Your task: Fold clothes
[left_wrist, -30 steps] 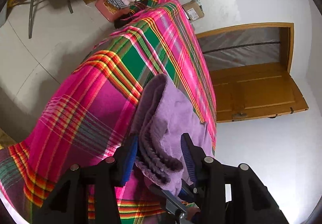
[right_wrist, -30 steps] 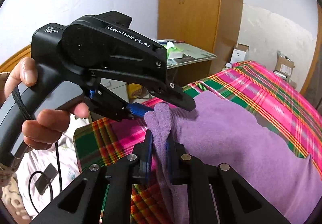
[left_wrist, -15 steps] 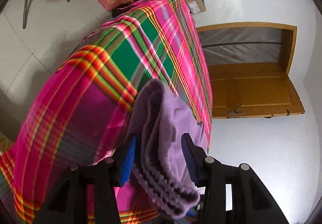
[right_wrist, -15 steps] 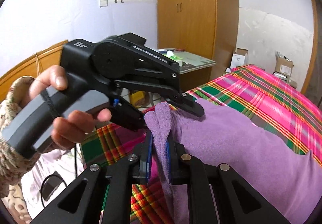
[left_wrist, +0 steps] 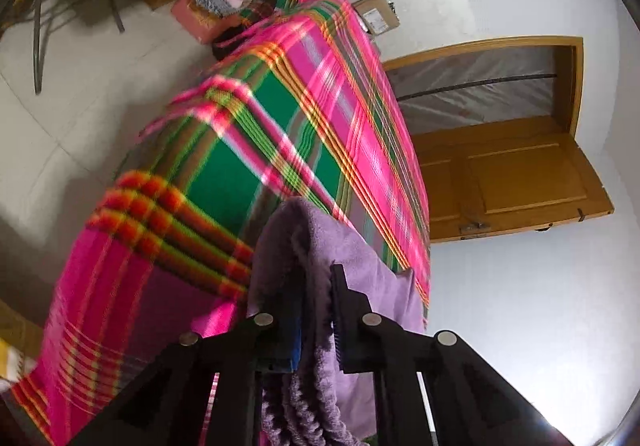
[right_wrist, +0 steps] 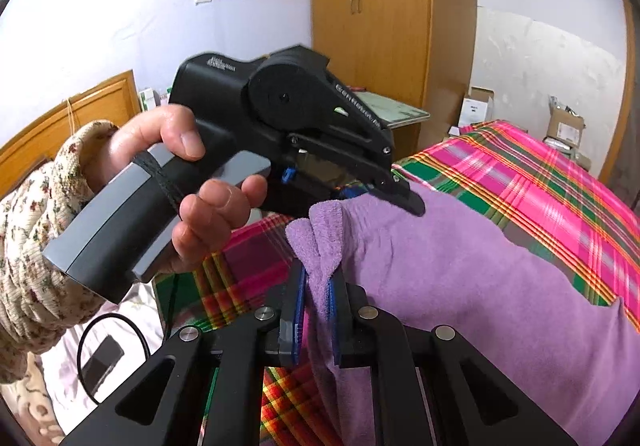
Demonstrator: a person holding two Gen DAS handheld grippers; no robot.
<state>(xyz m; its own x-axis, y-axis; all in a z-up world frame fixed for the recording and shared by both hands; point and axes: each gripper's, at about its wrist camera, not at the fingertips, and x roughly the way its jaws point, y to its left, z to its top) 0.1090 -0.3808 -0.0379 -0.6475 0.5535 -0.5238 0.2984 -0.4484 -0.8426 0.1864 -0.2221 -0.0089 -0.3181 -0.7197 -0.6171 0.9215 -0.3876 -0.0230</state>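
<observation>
Purple garment (right_wrist: 460, 286) spread across the plaid bed cover (right_wrist: 540, 181), bunched up at the near corner of the bed. Right gripper (right_wrist: 318, 310) pinches a fold of it, tongs narrow, fabric clamped between the pads. Left gripper (left_wrist: 316, 310), in a hand (right_wrist: 188, 181) with a floral sleeve (right_wrist: 36, 230), is closing on the ribbed edge beside it, cloth between its jaws.

- The purple garment (right_wrist: 460, 266) is soft, fuzzy fleece-like cloth, matt, with a ribbed knit edge (left_wrist: 304, 410).
- Under it, the plaid bedspread (left_wrist: 280, 133) is flat woven cloth.
- Beside the bedspread, the door (left_wrist: 516, 181) and wardrobe (right_wrist: 372, 17) are smooth, lightly glossy wood.
- The left gripper (right_wrist: 404, 197) is matt black plastic.
</observation>
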